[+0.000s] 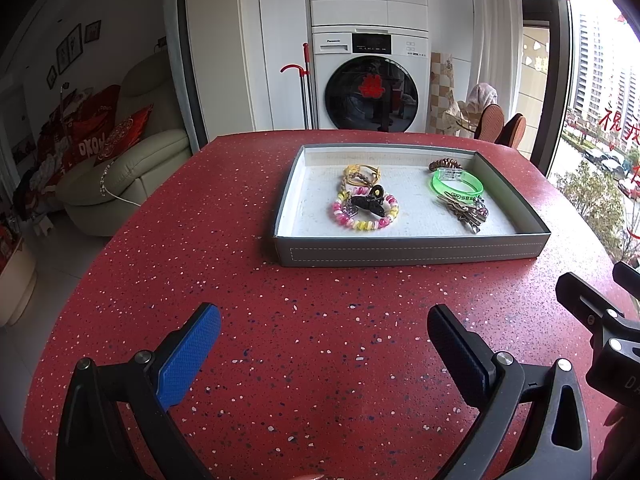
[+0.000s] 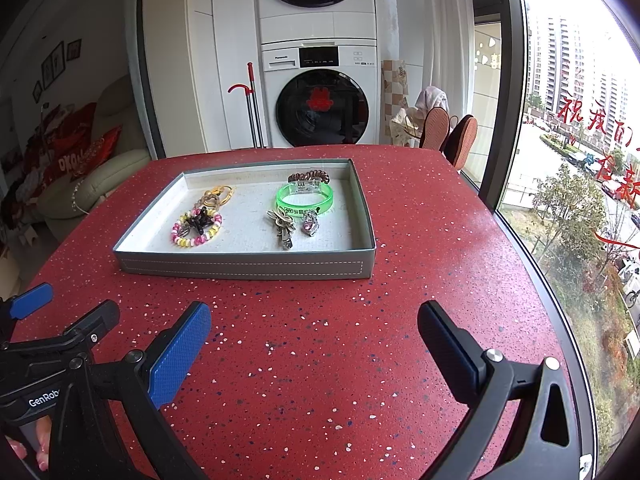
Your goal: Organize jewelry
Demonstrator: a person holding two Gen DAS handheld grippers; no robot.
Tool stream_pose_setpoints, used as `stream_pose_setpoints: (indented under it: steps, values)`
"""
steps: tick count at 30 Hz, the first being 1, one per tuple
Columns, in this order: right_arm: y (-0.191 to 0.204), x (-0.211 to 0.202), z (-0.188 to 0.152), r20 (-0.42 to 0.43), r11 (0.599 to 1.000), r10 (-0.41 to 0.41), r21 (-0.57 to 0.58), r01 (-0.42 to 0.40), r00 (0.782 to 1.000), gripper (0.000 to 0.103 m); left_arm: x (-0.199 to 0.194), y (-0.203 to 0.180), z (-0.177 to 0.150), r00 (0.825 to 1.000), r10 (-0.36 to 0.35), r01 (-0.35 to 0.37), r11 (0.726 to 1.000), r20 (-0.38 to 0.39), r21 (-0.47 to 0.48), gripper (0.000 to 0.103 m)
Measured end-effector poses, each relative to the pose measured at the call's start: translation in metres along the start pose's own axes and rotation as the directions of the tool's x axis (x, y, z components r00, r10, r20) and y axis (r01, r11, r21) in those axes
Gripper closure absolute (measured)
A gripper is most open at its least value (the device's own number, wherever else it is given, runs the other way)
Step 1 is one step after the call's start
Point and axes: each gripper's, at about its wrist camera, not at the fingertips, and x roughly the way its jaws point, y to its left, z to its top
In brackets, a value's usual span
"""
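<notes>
A grey tray (image 1: 408, 250) (image 2: 244, 268) with a white lining stands on the red speckled table. In it lie a pink-and-yellow coil bracelet (image 1: 362, 220) (image 2: 181, 236) with a black clip on it, a gold key ring (image 1: 360, 174) (image 2: 216, 194), a green bangle (image 1: 458, 184) (image 2: 306, 200), a brown coil tie (image 1: 444, 164) (image 2: 308, 177), and silver clips (image 1: 464, 210) (image 2: 282, 228). A pink gem charm (image 2: 310, 222) lies beside the clips. My left gripper (image 1: 324, 338) is open and empty, short of the tray. My right gripper (image 2: 314, 336) is open and empty too.
The table's (image 1: 320, 320) edge curves off at the left and right. A stacked washer and dryer (image 1: 370, 84), a red-handled mop (image 1: 306, 80) and two chair backs (image 2: 448, 136) stand behind the table. A sofa (image 1: 120, 168) is at the left, a window (image 2: 580, 160) at the right.
</notes>
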Motion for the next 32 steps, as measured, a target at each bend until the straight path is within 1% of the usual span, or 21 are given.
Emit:
stream_pose_setpoints:
  steps: [15, 27, 32]
  values:
    - [0.0022, -0.0024, 0.0003, -0.001, 1.0, 0.001, -0.003, -0.001, 1.0, 0.0, -0.0021, -0.0001, 0.0005, 1.0, -0.004, 0.004, 1.0, 0.004, -0.001, 0.0]
    - [0.0024, -0.0024, 0.0002, -0.001, 1.0, 0.002, -0.002, -0.002, 1.0, 0.0, 0.0006, 0.0011, -0.0002, 1.0, -0.014, 0.014, 1.0, -0.015, -0.006, 0.0]
    - [0.0034, -0.003, -0.0006, -0.002, 1.0, 0.001, -0.005, -0.001, 1.0, 0.0, -0.0018, 0.0019, -0.0002, 1.0, -0.023, 0.023, 1.0, -0.001, -0.007, 0.0]
